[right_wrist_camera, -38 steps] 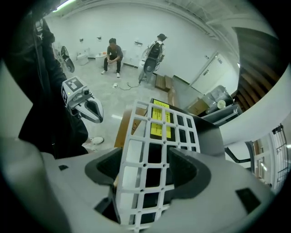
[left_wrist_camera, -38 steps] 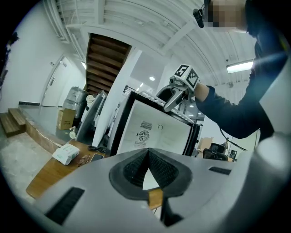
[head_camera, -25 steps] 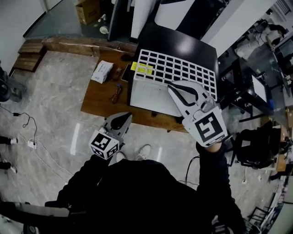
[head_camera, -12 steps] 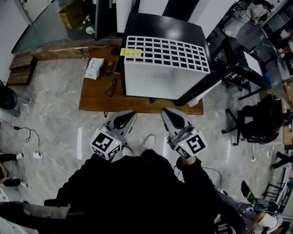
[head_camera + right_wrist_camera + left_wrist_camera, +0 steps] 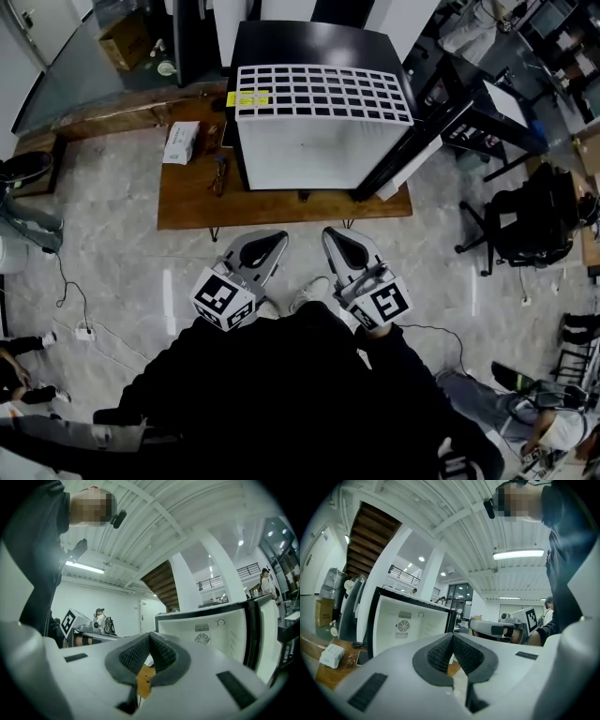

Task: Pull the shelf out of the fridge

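The white wire shelf (image 5: 319, 92) lies flat on the black top of the small fridge (image 5: 314, 42). The fridge stands on a low wooden table (image 5: 187, 202) with its door (image 5: 408, 159) swung open to the right, and its white inside (image 5: 305, 150) is bare. My left gripper (image 5: 270, 242) and right gripper (image 5: 330, 236) hang side by side in front of the table, close to my body and well short of the fridge. Both are shut with nothing between the pads, as the left gripper (image 5: 453, 640) and right gripper (image 5: 150, 639) show in their own views.
A tissue box (image 5: 181, 142), glasses (image 5: 218, 174) and a yellow note (image 5: 246, 97) sit left of the fridge. A black office chair (image 5: 525, 234) and a dark desk (image 5: 497, 117) stand to the right. Marble floor with a cable (image 5: 70, 300) lies around me.
My right gripper has drawn back from the shelf on the fridge top to hang beside the left one. The shelf stays on top. The left gripper has hardly moved.
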`<state>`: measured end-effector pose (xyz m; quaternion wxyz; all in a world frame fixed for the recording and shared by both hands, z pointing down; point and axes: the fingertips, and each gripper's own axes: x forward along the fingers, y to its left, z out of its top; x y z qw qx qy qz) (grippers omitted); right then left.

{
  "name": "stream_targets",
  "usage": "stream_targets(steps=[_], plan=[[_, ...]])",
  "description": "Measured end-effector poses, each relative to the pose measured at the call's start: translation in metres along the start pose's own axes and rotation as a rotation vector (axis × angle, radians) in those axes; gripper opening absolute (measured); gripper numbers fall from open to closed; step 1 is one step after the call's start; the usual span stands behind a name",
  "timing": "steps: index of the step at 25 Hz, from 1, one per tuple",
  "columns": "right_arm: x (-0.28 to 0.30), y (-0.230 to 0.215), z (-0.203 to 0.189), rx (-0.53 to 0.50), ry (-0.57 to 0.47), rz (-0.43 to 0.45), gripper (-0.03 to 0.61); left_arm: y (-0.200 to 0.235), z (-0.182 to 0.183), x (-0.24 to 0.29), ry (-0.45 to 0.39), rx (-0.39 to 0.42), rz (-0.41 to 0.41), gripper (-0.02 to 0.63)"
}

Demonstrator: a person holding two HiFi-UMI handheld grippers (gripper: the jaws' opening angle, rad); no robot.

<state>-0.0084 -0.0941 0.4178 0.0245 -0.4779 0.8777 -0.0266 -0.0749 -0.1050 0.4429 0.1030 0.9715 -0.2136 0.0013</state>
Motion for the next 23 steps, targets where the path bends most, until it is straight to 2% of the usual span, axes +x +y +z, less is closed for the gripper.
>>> stream_targets(steps=[23], plan=[[-0.001,0.002,-0.01,-0.008,0.025,0.055,0.005,-0.006,-0.004,0.012,0.001,0.007,0.016,0.006]])
